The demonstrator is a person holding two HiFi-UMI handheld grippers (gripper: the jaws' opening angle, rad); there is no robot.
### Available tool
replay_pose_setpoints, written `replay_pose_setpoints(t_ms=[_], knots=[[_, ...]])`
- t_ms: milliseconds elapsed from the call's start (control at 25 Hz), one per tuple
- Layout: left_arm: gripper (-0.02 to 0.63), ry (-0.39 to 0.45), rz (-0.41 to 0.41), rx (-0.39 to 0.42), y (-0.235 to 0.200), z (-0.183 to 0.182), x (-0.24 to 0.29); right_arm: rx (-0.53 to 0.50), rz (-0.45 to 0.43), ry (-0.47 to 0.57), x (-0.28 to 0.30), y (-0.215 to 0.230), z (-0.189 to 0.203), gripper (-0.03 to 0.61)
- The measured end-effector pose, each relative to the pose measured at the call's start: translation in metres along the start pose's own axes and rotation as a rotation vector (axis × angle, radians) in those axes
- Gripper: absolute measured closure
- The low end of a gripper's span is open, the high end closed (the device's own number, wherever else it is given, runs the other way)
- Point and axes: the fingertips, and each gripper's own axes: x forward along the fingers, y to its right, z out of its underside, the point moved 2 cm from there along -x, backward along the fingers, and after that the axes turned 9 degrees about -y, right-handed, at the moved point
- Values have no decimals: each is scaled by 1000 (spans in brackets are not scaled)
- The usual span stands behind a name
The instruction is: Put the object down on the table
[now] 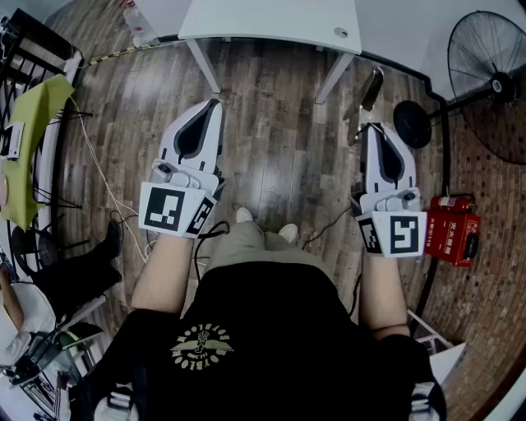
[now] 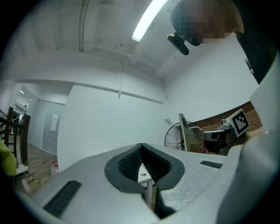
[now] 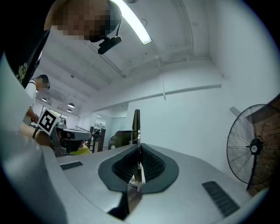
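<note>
Right gripper view: right claw [image 3: 139, 151] clamped on thin flat object [image 3: 137, 124]; left claw [image 2: 141, 151] together, empty. Likely carry step; next: reach white bench [image 1: 271, 20], head view top, lower, release.

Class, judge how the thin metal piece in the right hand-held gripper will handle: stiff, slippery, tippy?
The metal piece stands straight out of the right hand-held gripper, so it is probably stiff. Its shiny face suggests it is slippery. Edge-on it looks thin, so it likely falls flat.

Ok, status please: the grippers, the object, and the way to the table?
Left gripper shut, empty. Right gripper shut on thin metal tool, over the floor. White table ahead, path looks open.
</note>
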Motion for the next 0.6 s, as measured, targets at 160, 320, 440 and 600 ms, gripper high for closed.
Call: replay_pose_setpoints(t_ms=[160, 320, 440, 600], knots=[[607, -9, -3, -15, -2, -1, -5, 16, -6, -17, -2, -5, 0, 577], [607, 11, -4, 1, -24, -12, -3, 30, 20, -1, 7, -10, -6, 577], [607, 20, -3, 9, -51, -16, -2, 22, 44, 1, 23, -24, -10, 577], [607, 24, 12, 14, -87, -14, 0, 37, 75, 10, 42, -43, -16, 577]])
